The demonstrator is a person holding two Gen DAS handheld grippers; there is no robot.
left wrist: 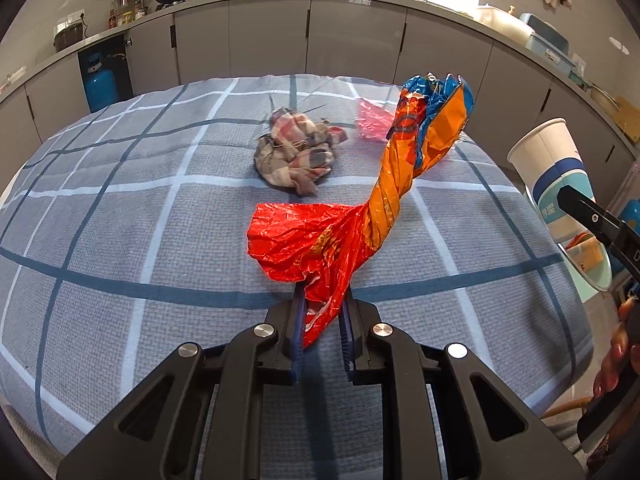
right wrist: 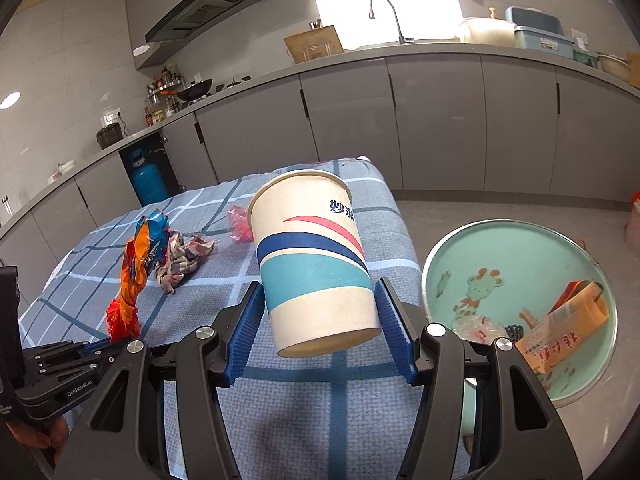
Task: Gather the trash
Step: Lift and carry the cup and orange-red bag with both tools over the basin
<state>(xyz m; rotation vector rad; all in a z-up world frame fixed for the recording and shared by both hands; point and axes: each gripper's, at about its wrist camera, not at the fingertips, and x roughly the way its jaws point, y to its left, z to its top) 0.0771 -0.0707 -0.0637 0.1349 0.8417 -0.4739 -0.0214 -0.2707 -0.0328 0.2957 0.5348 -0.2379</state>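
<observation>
Left wrist view: the left gripper [left wrist: 323, 308] is clamping its blue pads together on the red end of a twisted orange, red and blue snack wrapper [left wrist: 384, 204], which is sticking up above a table covered in a blue checked cloth [left wrist: 120, 220]. A crumpled plaid rag [left wrist: 298, 152] and a scrap of pink plastic [left wrist: 374, 122] are lying on the cloth farther back. At the right edge, the paper cup [left wrist: 554, 164] is showing in the other gripper.

Right wrist view: the right gripper [right wrist: 318, 332] is gripping a white paper cup [right wrist: 314, 260] with blue, teal and red stripes, its pads pressing on both sides near the base, the cup tilting above the cloth. To the right, below the table edge, a round green basin [right wrist: 516, 248] is holding an orange carton [right wrist: 560, 332] and other scraps. The wrapper [right wrist: 138, 272] is standing at the left.
</observation>
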